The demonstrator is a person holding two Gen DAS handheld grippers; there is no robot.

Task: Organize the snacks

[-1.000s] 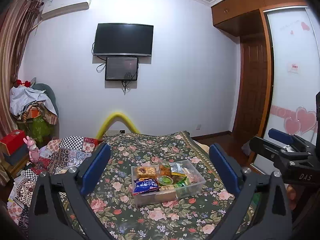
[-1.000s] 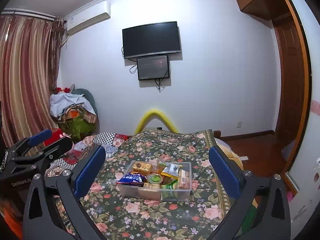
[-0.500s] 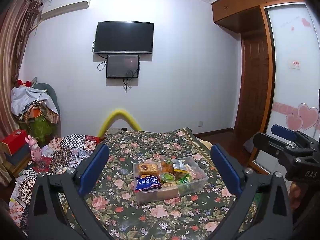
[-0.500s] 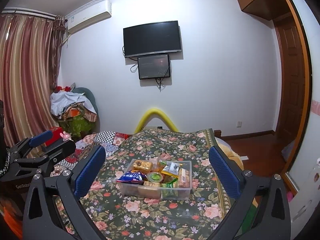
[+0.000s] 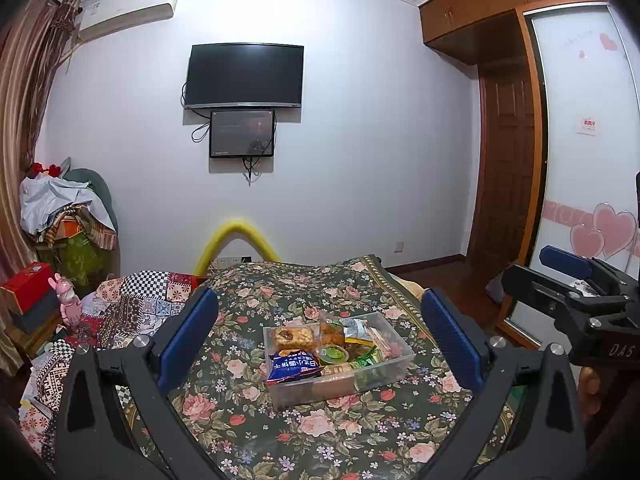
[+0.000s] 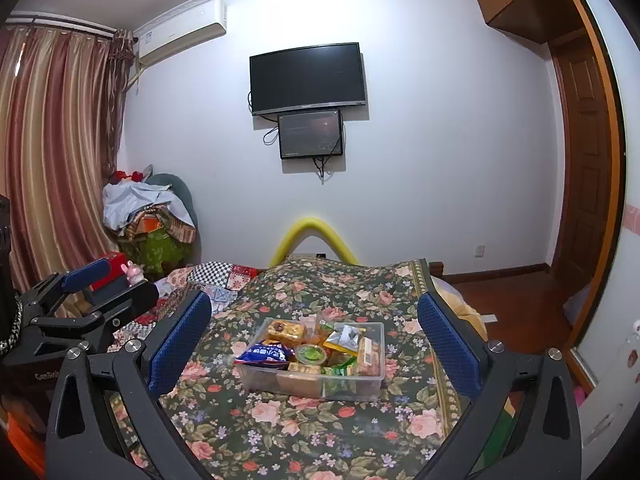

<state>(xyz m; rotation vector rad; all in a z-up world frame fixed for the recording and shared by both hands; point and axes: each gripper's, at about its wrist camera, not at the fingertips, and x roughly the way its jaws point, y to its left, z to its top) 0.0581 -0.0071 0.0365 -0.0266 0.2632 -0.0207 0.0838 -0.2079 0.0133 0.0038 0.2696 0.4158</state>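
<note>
Clear plastic box of snacks sits on the bed, on the floral bedspread, nearer the right edge than the left and well short of the foot end. Inside: blue packet at the front left with its end over the rim, green cup in the middle, biscuit pack at the back left, silver-green sachet at the back right. Packed tight, items overlapping.

Left tongs spread wide, nothing held, hanging above the bed with the box framed between the fingers, no contact. Right tongs same: wide apart, empty, apart from the box.

Judgement: approach stage, nothing picked yet. Risks: bed is soft, so pressing down on the box could tilt it or sink it; thin packets crumple or slip from a pinch; crowded contents mean fingers may snag a neighbour; blue packet overhangs the rim and could get knocked out. Two tongs converging on one small box could collide.
</note>
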